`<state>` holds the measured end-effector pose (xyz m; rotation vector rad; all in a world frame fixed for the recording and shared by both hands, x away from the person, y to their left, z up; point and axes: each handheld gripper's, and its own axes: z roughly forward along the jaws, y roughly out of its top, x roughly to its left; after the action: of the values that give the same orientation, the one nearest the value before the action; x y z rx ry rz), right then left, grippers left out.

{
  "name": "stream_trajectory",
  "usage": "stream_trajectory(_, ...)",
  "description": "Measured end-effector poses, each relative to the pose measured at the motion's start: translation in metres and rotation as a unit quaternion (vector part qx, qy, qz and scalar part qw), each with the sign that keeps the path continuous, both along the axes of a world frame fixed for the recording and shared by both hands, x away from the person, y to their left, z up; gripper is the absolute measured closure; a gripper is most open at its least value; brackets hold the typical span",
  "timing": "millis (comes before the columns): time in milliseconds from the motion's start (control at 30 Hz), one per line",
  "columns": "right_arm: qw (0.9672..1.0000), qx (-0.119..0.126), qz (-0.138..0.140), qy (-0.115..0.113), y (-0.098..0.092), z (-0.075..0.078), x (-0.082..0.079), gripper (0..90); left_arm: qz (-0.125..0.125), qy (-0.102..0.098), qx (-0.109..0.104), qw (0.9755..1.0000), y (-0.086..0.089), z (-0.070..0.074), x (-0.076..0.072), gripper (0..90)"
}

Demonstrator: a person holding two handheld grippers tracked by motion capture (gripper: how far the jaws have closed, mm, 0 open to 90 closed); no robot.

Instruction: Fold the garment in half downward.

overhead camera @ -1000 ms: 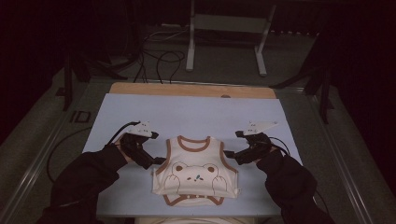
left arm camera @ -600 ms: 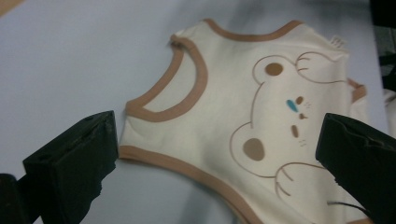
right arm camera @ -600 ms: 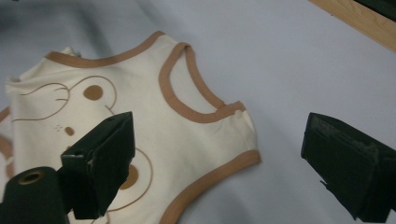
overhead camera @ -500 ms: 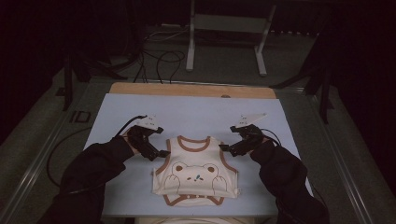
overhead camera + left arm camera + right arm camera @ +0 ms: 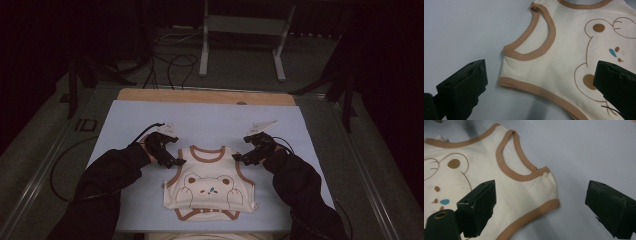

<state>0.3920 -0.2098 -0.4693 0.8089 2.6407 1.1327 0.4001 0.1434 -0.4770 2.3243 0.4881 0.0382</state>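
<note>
Cream cotton-like fabric, soft and smooth, makes up the small sleeveless vest (image 5: 209, 189) lying flat on the pale blue table cover (image 5: 210, 120). Ribbed tan binding edges its neckline, both armholes and the hem, and a bear face is drawn on the front in thin brown outline, with solid brown patches and a small teal mark. In the high view the vest lies near the person's edge of the table, neckline pointing away from the person and hem toward them, so its long axis runs from near edge to far edge; slight wrinkles gather by the shoulder seams.

Both tools are matte black and blocky. The left gripper (image 5: 176, 162) sits just beside the vest's left shoulder, jaws spread wide; in the left gripper view (image 5: 536, 82) they straddle the armhole and side hem without pinching the cloth. The right gripper (image 5: 237, 158) sits just beside the other shoulder, likewise spread, and in the right gripper view (image 5: 541, 207) one jaw hangs over the fabric while the other hangs over bare table cover. Dark sleeves (image 5: 105, 185) cover both forearms.
</note>
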Motion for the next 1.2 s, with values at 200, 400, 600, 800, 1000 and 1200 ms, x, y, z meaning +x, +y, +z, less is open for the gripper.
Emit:
stream_trajectory(200, 1.0000, -0.001, -0.001, 0.007, 0.001, -0.008, 0.004, 10.4, 0.006, 0.010, 0.007, 0.9999, -0.003, -0.011, 0.007, 0.0)
stream_trajectory(400, 0.9996, -0.007, -0.021, 0.018, -0.002, -0.015, 0.010, 10.4, 0.019, 0.018, 0.031, 0.9992, -0.008, -0.020, 0.011, 0.0)
stream_trajectory(600, 0.9995, -0.015, -0.020, 0.020, 0.001, -0.022, 0.015, 10.4, 0.025, 0.013, 0.036, 0.9990, -0.010, -0.025, 0.015, 4.1)
stream_trajectory(800, 0.9995, -0.023, -0.018, 0.015, 0.005, -0.030, 0.023, 23.3, 0.028, 0.008, 0.033, 0.9990, -0.011, -0.029, 0.020, 12.9)
stream_trajectory(1000, 0.9990, -0.038, -0.013, 0.019, 0.009, -0.039, 0.026, 41.3, 0.022, 0.009, 0.040, 0.9989, -0.011, -0.034, 0.022, 22.1)
stream_trajectory(1200, 0.9978, -0.065, -0.005, 0.014, 0.012, -0.045, 0.025, 46.7, 0.025, -0.009, 0.046, 0.9986, -0.012, -0.037, 0.022, 39.3)
